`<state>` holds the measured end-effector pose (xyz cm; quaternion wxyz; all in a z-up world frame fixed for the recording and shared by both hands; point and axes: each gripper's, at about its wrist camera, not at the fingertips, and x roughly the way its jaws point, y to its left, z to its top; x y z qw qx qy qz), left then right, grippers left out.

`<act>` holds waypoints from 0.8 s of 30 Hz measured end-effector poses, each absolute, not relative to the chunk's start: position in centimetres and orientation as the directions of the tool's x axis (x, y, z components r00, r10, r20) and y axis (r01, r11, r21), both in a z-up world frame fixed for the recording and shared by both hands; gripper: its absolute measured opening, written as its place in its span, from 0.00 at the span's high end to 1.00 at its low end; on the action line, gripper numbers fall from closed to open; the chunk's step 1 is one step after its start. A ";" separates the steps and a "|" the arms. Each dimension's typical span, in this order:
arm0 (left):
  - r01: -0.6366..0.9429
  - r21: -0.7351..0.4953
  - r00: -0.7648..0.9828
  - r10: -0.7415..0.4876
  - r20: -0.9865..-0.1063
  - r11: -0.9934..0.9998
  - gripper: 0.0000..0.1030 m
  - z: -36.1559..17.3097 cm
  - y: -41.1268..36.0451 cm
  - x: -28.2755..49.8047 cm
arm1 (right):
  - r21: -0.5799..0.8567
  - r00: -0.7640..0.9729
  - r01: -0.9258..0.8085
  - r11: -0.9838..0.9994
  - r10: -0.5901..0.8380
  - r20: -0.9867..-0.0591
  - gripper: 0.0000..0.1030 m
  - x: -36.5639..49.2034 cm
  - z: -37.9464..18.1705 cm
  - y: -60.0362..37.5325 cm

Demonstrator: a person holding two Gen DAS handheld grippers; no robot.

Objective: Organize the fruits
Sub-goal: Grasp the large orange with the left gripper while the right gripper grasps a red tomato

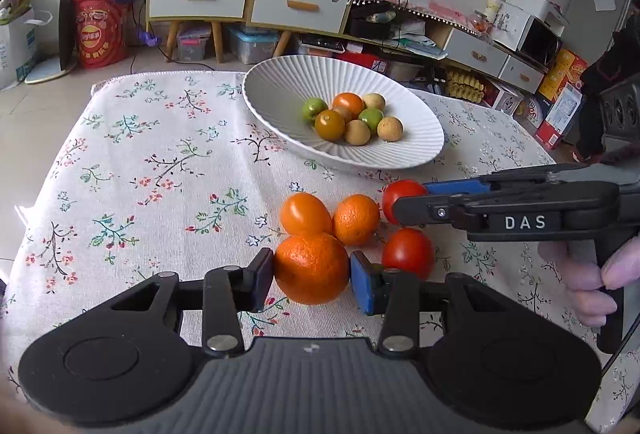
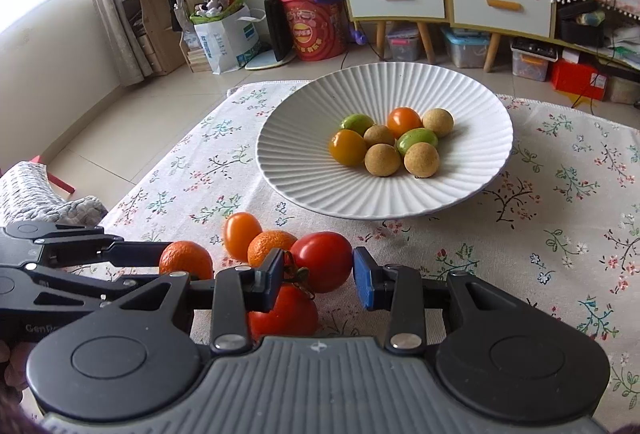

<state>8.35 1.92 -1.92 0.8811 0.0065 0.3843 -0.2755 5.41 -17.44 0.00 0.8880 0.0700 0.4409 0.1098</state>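
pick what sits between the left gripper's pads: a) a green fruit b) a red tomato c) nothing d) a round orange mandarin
d: the left gripper has its black and blue pads on either side of the round orange mandarin, above the floral tablecloth.

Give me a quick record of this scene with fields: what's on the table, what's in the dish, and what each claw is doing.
surface: table with floral tablecloth
dish: white ribbed bowl holding seven small fruits, green, orange and tan
loose fruit: two mandarins, one orange tomato, two red tomatoes, clustered in front of the bowl
left claw: pads on either side of the large mandarin
right claw: closed around a red tomato
second red tomato: on the cloth
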 end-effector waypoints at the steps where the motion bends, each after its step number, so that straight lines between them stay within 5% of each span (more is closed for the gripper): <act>1: 0.492 -0.195 0.556 -0.479 -0.679 0.848 0.61 -1.8 1.9 8.3 | 0.219 0.590 -0.139 0.966 0.259 -0.765 0.67 5.3 0.2 -17.4; 24: 0.510 -0.154 0.566 -0.465 -0.681 0.846 0.61 -1.5 0.5 8.6 | 0.179 0.572 -0.161 0.971 0.240 -0.784 0.69 4.5 -0.2 -18.7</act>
